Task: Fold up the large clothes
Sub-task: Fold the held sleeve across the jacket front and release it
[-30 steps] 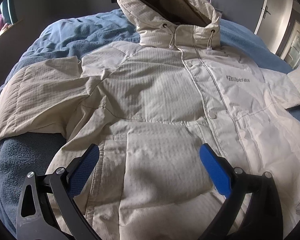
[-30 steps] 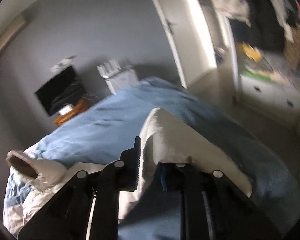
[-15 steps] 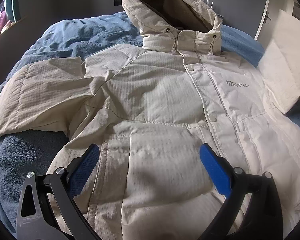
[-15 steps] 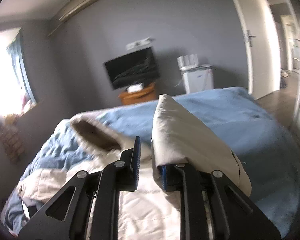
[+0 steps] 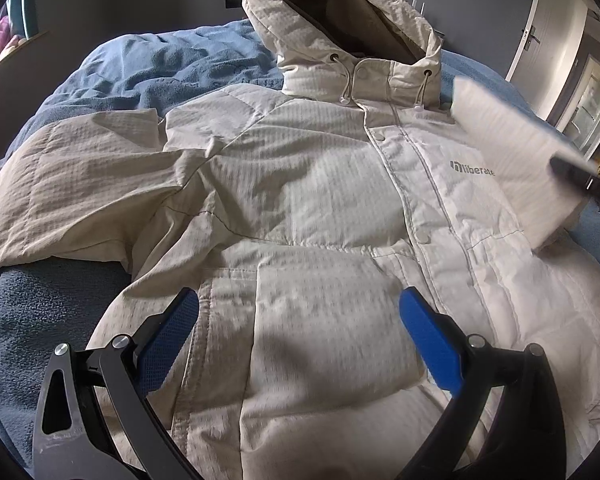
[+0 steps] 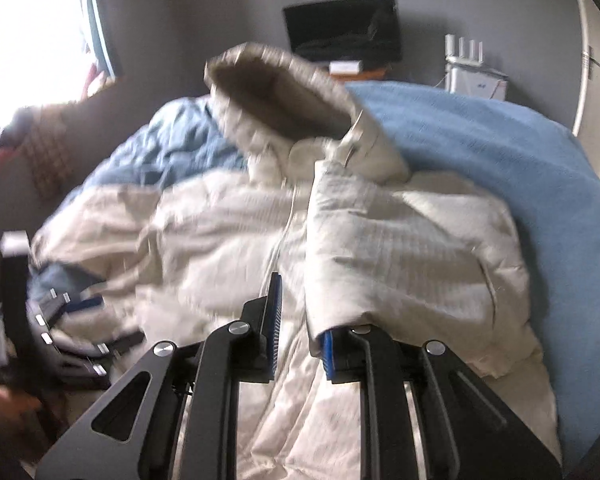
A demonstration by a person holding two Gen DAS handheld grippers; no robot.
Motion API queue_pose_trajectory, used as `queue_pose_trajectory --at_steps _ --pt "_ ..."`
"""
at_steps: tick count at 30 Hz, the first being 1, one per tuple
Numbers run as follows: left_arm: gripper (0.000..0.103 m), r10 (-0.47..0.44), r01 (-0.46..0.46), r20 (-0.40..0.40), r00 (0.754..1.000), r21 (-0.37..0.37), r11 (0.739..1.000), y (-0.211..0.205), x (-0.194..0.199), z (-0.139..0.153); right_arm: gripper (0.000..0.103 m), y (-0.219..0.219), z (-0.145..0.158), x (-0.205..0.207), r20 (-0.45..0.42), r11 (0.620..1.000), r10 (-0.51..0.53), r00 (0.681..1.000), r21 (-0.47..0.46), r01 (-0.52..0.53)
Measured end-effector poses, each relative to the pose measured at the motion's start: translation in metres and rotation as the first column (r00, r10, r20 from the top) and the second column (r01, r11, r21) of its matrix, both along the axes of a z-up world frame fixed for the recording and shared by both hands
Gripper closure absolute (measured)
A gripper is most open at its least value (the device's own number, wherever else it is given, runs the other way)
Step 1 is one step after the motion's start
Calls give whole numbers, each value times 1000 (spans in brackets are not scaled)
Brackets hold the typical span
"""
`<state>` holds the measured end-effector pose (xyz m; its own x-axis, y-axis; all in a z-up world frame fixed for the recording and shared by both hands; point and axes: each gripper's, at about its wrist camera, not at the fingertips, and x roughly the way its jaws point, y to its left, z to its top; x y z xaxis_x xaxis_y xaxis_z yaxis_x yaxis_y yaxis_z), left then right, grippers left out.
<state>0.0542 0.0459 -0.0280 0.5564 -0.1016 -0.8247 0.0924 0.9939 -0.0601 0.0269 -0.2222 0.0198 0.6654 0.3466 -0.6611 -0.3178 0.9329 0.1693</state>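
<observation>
jacket flat on the bed, one sleeve lifted.
your left gripper (image 5: 300,320) hangs over the cream jacket (image 5: 300,184) on the blue blanket (image 5: 172,68), fingers wide apart, empty; your right gripper (image 6: 298,320) pinches its sleeve (image 6: 400,248) above the chest.

The left tool (image 5: 298,312) points steeply downward with its blue pads (image 5: 430,340) spread wide and nothing between them. The right tool (image 6: 300,316) tilts downward, its jaws nearly together, clamping the cuff end of the jacket's sleeve (image 6: 380,248) against its right pad.
</observation>
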Motion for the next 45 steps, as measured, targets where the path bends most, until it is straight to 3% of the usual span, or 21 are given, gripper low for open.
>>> queue_pose_trajectory --at_steps 8,13,14,17,22,27,30,33,36,41,43,45 --pt "7 5 -5 -1 1000 15 1000 -1 -1 -1 88 22 -51 15 -194 993 119 974 10 -119" --pt "7 8 -8 -2 1000 22 1000 -1 -1 -1 85 21 -71 19 -287 991 132 949 40 -126" --pt "7 9 -9 -3 1000 21 1000 -1 -1 -1 77 19 -72 19 -296 992 126 947 48 -117" --pt "7 9 -9 0 1000 21 1000 -1 -1 -1 42 10 -70 17 -312 996 87 946 54 -73" --pt "7 13 -13 4 1000 27 1000 1 -5 0 31 -6 -56 8 -299 997 63 952 61 -46" --pt "7 32 -32 8 999 64 997 0 -10 2 20 -34 -28 -2 -216 998 -10 976 57 23" --pt "7 53 -56 30 998 107 993 -3 -15 10 8 -57 -7 -9 -98 990 -144 985 -20 143" --pt "7 43 -50 57 997 129 990 -8 -21 28 8 -73 9 -14 35 967 -238 971 -88 240" --pt "7 1 -21 113 994 177 984 -20 -23 59 8 -87 16 -13 111 947 -290 951 -113 302" --pt "7 -121 39 239 963 322 946 -54 -18 126 8 -112 5 3 1 936 -341 940 -91 340" --pt "7 -171 72 272 947 339 938 -69 -13 144 8 -123 -1 7 -16 916 -392 920 -103 389" --pt "7 -236 140 283 930 321 937 -85 -4 153 8 -127 -3 2 27 901 -418 908 -117 419"
